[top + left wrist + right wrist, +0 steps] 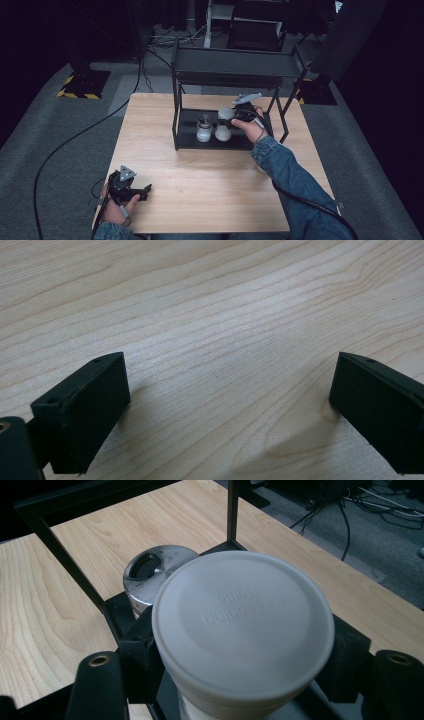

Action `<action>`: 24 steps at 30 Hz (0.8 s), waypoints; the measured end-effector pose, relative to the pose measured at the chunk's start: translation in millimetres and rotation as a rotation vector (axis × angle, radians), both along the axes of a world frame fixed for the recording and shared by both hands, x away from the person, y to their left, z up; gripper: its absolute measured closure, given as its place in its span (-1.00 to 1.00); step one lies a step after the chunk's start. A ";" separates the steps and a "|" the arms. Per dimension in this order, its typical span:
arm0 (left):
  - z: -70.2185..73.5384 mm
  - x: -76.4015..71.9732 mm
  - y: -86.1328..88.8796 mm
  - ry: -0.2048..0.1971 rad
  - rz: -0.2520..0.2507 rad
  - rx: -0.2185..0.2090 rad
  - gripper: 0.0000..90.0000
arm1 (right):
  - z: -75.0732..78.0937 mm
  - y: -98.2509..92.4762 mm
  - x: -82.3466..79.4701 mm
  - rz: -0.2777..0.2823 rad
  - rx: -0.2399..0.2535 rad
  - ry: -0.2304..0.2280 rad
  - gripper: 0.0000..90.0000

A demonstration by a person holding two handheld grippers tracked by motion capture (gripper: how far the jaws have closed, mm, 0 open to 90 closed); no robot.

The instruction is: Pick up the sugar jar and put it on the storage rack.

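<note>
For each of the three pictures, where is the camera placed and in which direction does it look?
High view: above the person's side, facing forward-down on the pale wooden table; both forearms and grippers show.
Left gripper view: rides the left gripper, facing bare tabletop; black jaws apart.
Right gripper view: rides the right gripper, clamping a white-lidded bottle.
Shared: the black metal shelf, the bottle.

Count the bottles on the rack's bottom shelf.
2, side by side. One with a metal cap stands at the left; the white-capped one stands right of it, held in the right claw. More may be hidden behind the hand.

Raised lettering stands on the white lid (243,625) of the held bottle, mirrored and too faint to read.
</note>
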State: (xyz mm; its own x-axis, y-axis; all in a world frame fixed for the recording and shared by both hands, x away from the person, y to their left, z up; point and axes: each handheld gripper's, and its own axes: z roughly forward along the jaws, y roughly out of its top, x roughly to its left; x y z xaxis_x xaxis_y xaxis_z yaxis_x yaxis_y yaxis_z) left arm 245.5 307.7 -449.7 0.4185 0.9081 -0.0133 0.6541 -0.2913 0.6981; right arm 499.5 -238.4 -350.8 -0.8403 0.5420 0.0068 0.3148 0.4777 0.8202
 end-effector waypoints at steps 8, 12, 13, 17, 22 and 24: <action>0.1 0.0 0.0 -0.001 -0.001 0.002 -0.94 | -3.5 1.2 1.1 -0.005 -0.007 0.013 -0.26; 0.0 0.0 0.0 0.000 -0.001 0.000 -0.94 | -4.6 2.6 1.2 -0.008 -0.012 0.015 -0.26; -0.2 -0.2 -0.1 -0.001 0.001 -0.001 -0.94 | -5.1 2.8 1.2 -0.011 -0.013 0.016 -0.26; 0.0 0.0 0.0 0.000 -0.001 0.000 -0.94 | -7.4 1.7 1.3 -0.019 -0.010 0.020 -0.26; 0.1 0.1 0.1 0.000 -0.002 0.001 -0.94 | -7.3 0.9 0.2 -0.022 -0.017 0.016 -0.26; 0.2 0.1 0.1 0.001 -0.002 0.001 -0.94 | -7.2 0.6 0.0 -0.019 -0.019 0.015 -0.27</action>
